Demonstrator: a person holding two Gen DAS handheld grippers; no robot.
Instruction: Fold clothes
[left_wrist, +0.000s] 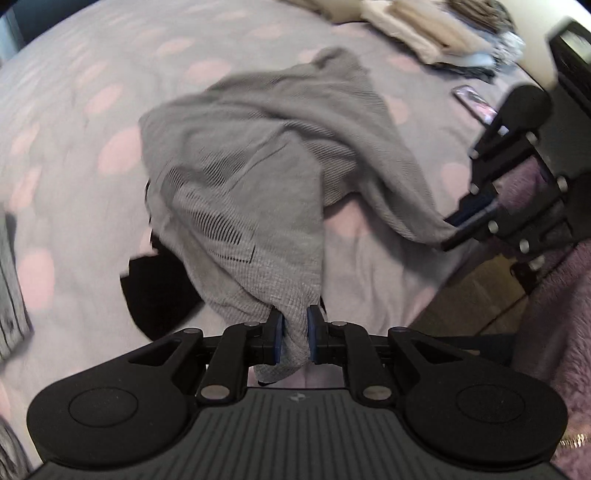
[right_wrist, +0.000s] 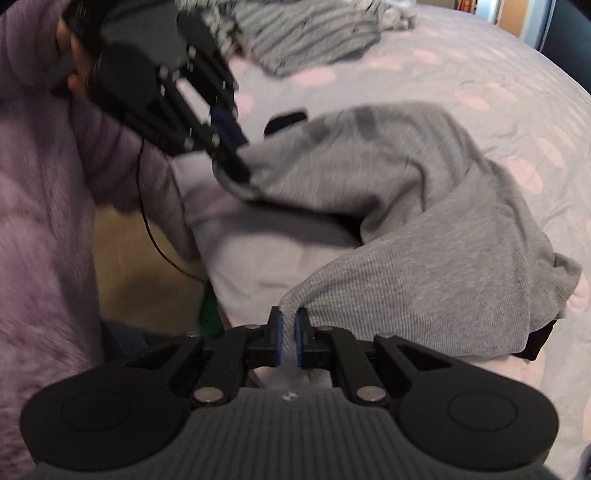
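Right, garment: we've got a soft grey ribbed-knit garment (left_wrist: 258, 166) lifted at two spots, its far part slumped on the pale lilac bedsheet with pink spots (left_wrist: 74, 92).
L grip: left gripper (left_wrist: 294, 334), blue pads clamped on a bunched edge of the knit; a tail of fabric hangs through betw. the pads.
R grip: right gripper (right_wrist: 288, 336), fingers pinched together on another edge of the same cloth, thin fold only.
Span: cloth sags betw. our two holds w/ bed showing under the dip, so it's not taut.
Feel (our guess): light, limp, stretchy; open mesh-like patch near L hold could snag or pull out of shape. Not slippery, not fragile, but won't keep a line unless tensioned.
Where to hold: we'd take hems or corners, not mid-panel bunches; L hold looks like a wad, so the edge may fold crooked.
Under it: black item (left_wrist: 159, 280) on the bed, partly covered by the knit; can't tell what it is.
Nearby: striped grey clothes heap (right_wrist: 306, 33) and beige folded cloth (left_wrist: 417, 29), well apart from our piece.
Person: fuzzy purple sleeve (right_wrist: 44, 184) beside the bed edge.
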